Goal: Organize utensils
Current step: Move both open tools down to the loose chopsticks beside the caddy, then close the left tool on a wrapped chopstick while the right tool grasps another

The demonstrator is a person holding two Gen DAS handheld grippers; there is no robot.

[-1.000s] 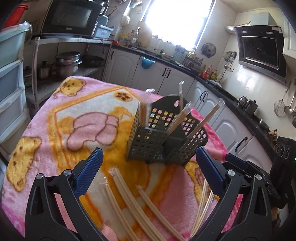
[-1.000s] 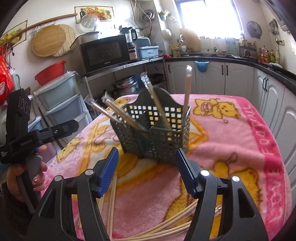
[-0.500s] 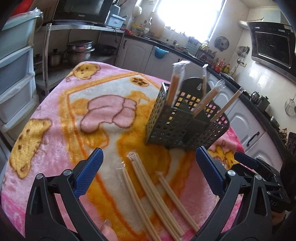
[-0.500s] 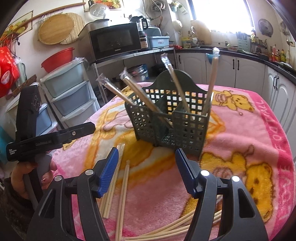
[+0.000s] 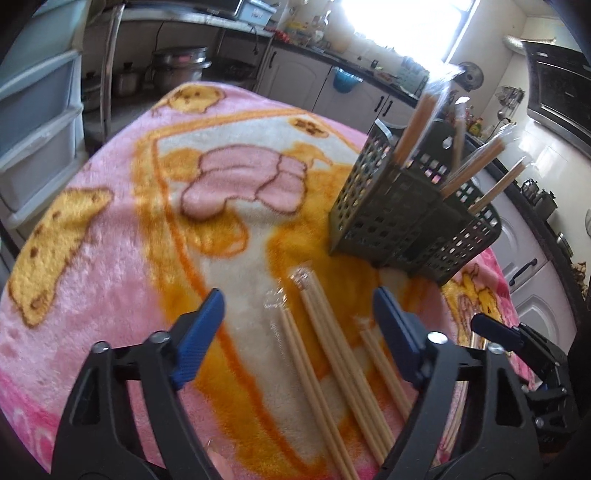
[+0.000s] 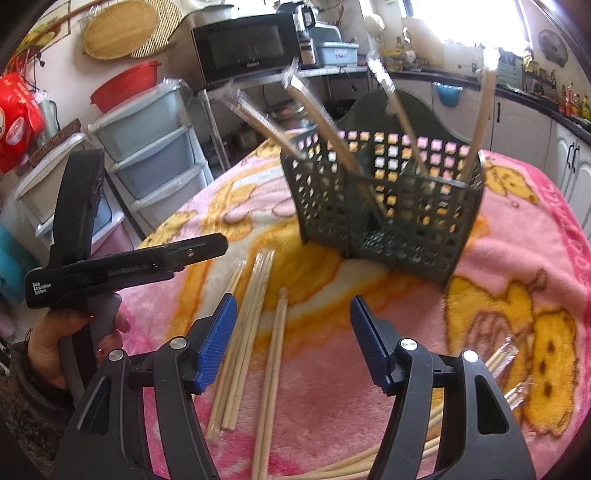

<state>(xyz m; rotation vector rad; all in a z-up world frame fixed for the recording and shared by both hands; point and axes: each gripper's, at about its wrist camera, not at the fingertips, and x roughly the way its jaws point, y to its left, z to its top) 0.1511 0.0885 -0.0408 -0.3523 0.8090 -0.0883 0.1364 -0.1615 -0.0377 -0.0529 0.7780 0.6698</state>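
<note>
Pink and orange, a fleecy cartoon blanket point(image 5: 110, 258) covers the table in a cluttered kitchen, and wrapped chopsticks point(image 5: 325, 354) lie loose on it nearest the viewer. From the left wrist view, the left gripper point(image 5: 299, 314) hangs tilted downward just above those sticks, its blue jaws apart and just now closing in, with several sticks lying on the cloth between and below them but not pinched. From the right wrist view, the right gripper point(image 6: 293, 321) also slants down with its jaws apart and nothing held; one pair of sticks point(image 6: 275, 354) runs up between its pads, a bundle point(image 6: 247, 325) lies just left of that, and more sticks point(image 6: 502, 363) show at its lower right. A hand point(image 6: 55, 350) grips the left tool's handle at the left edge. Beyond the sticks stands a dark green holed basket point(image 6: 388, 221) with dividers, several wrapped chopsticks point(image 6: 325, 122) leaning out of it. Behind are plastic drawers point(image 6: 147, 147), a microwave point(image 6: 245, 48) on a metal shelf, white cabinets point(image 5: 332, 92) and a bright window point(image 5: 406, 26).
</note>
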